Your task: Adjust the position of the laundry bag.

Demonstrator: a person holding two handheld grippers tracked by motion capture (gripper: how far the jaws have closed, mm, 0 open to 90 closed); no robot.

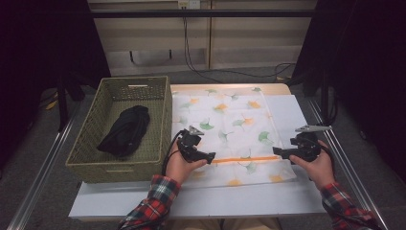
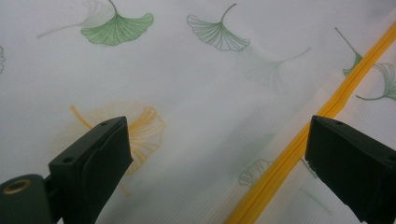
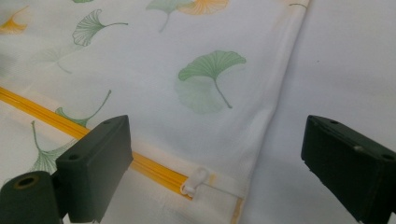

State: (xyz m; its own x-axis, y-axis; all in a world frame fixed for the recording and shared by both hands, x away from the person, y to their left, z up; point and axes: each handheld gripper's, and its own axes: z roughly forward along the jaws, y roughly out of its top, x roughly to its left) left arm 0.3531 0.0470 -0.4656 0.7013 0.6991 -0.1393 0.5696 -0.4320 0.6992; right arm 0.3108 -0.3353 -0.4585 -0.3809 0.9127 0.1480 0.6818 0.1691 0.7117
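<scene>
Both grippers are wide open, nothing held. The left gripper (image 1: 207,155) hangs over the left end of the orange zipper (image 1: 244,159), the right gripper (image 1: 280,152) over its right end, just above the white pull (image 3: 195,180). The zipper crosses the near part of a leaf-print bag (image 1: 230,129) lying flat mid-table. A basket (image 1: 163,124) with a black bundle (image 1: 125,129) fills the left edge.
</scene>
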